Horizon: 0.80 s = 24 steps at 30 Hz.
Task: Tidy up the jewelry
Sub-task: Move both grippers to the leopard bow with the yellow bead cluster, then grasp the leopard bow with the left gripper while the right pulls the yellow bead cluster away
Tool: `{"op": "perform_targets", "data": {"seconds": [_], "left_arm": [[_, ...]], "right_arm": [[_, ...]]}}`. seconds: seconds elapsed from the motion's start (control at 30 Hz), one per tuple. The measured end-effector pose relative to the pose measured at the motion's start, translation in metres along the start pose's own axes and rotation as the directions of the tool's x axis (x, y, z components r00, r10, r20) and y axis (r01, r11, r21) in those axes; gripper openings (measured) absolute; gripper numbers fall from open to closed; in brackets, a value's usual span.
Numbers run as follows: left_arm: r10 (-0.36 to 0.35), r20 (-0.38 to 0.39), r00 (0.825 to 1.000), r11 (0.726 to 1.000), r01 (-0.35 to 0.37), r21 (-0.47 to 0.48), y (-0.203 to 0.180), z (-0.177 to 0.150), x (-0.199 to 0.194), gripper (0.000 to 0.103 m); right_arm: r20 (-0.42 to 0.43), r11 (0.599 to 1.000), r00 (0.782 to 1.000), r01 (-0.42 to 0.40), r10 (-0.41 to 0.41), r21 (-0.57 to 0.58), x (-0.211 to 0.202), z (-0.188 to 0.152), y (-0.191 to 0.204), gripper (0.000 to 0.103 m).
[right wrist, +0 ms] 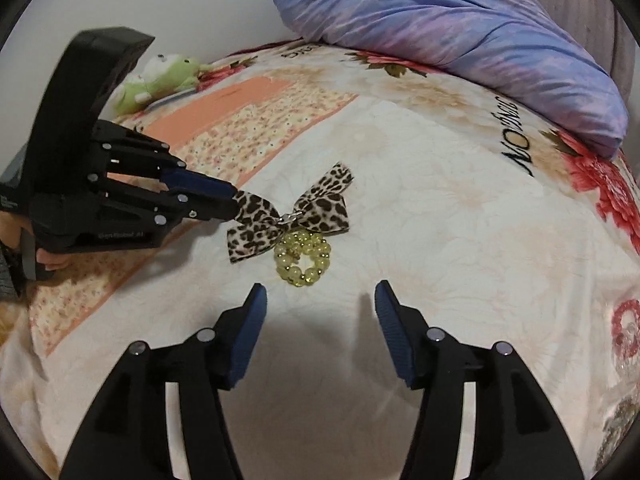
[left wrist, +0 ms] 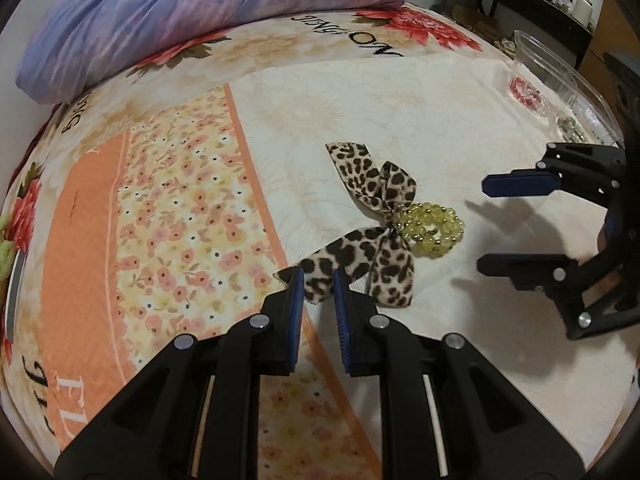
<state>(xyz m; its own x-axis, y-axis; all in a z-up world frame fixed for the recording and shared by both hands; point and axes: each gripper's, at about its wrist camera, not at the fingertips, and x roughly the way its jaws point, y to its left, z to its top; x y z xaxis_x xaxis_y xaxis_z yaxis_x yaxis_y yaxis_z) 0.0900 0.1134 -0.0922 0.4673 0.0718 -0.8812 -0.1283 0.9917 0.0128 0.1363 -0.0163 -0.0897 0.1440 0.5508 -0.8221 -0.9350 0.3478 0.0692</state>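
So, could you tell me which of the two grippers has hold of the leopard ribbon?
The left gripper: its fingers pinch one tail of the leopard ribbon. The right gripper hangs open short of the yellow beads, touching nothing.

A tail of the leopard-print ribbon point(left wrist: 360, 256) is pinched by the left gripper point(left wrist: 316, 284) on the floral bed point(left wrist: 160, 208). A yellow bead bracelet point(left wrist: 434, 229) is tied to it. The right gripper point(left wrist: 486, 224) is held apart alongside, nothing between its fingers.

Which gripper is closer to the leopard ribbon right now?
Left. The left gripper is pinching a tail of the leopard ribbon; the right gripper hangs open just short of the yellow bead bracelet, touching nothing.
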Motion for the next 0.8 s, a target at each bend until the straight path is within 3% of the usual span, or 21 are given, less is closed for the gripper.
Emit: {"op": "perform_targets", "data": {"seconds": [0.1,0.2,0.27,0.4,0.5,0.53,0.6,0.63,0.8], "left_arm": [[-0.004,0.014,1.000,1.000,0.004,0.000,0.002,0.003,0.003,0.018],[-0.035,0.027,0.999,0.999,0.034,0.008,0.001,0.004,0.005,0.030],[-0.050,0.037,0.998,0.998,0.048,0.036,-0.005,0.004,0.007,0.056],[-0.002,0.042,0.999,0.997,-0.001,0.073,-0.015,0.007,0.013,0.057],[-0.001,0.048,0.999,0.999,-0.001,0.048,-0.011,0.010,0.013,0.044],[-0.003,0.051,0.999,0.999,0.001,0.036,-0.008,0.010,0.013,0.036],[-0.013,0.051,0.999,1.000,0.013,0.002,0.000,0.010,0.012,0.020],[-0.015,0.048,0.999,1.000,0.016,-0.010,0.003,0.010,0.012,0.003],[-0.049,0.044,0.998,0.998,0.051,-0.030,0.006,0.010,0.011,0.002]], "right_arm": [[0.003,1.000,1.000,0.003,-0.003,-0.004,0.008,0.005,0.001,0.058],[-0.002,1.000,1.000,0.002,-0.002,-0.010,0.016,0.008,0.004,0.058],[-0.012,1.000,1.000,0.022,-0.022,-0.017,0.023,0.010,0.007,0.058],[-0.007,0.999,0.999,0.038,-0.038,-0.021,0.027,0.011,0.009,0.057],[-0.003,0.999,0.999,0.049,-0.049,-0.016,0.028,0.012,0.008,0.039],[-0.004,0.998,0.999,0.052,-0.052,-0.023,0.028,0.012,0.010,0.031],[-0.006,0.998,0.999,0.051,-0.051,-0.038,0.027,0.011,0.013,0.026],[-0.005,0.998,0.998,0.056,-0.056,-0.041,0.027,0.010,0.014,0.024],[-0.002,0.996,0.997,0.072,-0.072,-0.055,0.015,0.007,0.017,0.022]]}}
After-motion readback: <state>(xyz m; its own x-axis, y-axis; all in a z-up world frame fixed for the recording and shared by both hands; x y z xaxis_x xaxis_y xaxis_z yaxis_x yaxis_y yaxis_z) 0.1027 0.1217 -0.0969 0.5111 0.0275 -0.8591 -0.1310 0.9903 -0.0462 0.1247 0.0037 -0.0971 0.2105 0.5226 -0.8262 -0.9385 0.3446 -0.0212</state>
